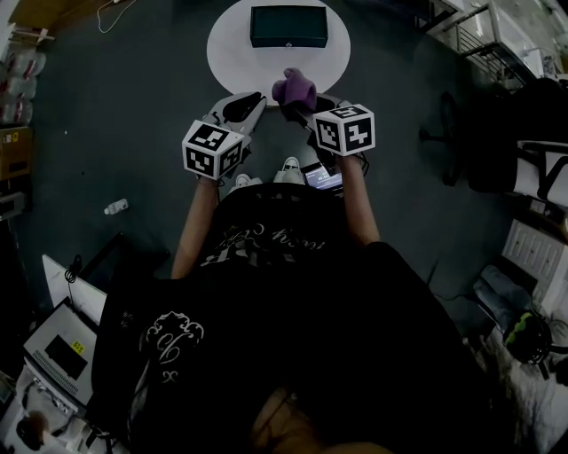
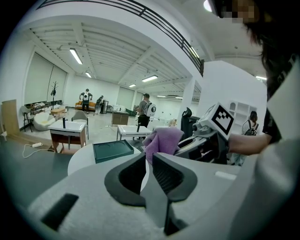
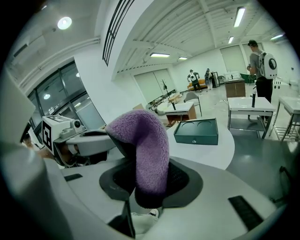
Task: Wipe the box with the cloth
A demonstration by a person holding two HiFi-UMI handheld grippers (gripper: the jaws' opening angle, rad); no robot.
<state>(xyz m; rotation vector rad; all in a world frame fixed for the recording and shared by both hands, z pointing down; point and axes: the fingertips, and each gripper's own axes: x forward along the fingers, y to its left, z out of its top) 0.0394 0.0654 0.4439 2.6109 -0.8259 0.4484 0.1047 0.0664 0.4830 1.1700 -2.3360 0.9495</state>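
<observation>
Head view, lower half of frame: a person in a dark printed shirt [image 1: 266, 293] is standing and holding both forearms forward. The marker cubes are sitting just above frame centre, left cube [image 1: 214, 149] and right cube [image 1: 345, 129], close to each other.

Left gripper [image 2: 149, 157]: its jaws are sitting drawn together, only a sliver of gap showing at the tips, and nothing is lying between them. It is pointing toward the table edge, just beside the other tool.

Right gripper [image 3: 143, 143]: its jaws are clamping down on the purple cloth [image 3: 145, 145]. The cloth is standing up out of the jaws and folding over at the top (fleecy, a rounded hump in the right gripper view). In the head view it is showing just above centre, over the near rim of the table.

The round white table [image 1: 231, 53] is filling the top centre of the head view. The dark green box [image 1: 288, 26] is lying flat on its far part, well apart from the cloth and both grippers. Two round recesses are showing in its top, and a small fitting on its front.

Far off, at upper right of the right gripper view, a person with a backpack [image 3: 260, 65] is standing among white tables.
</observation>
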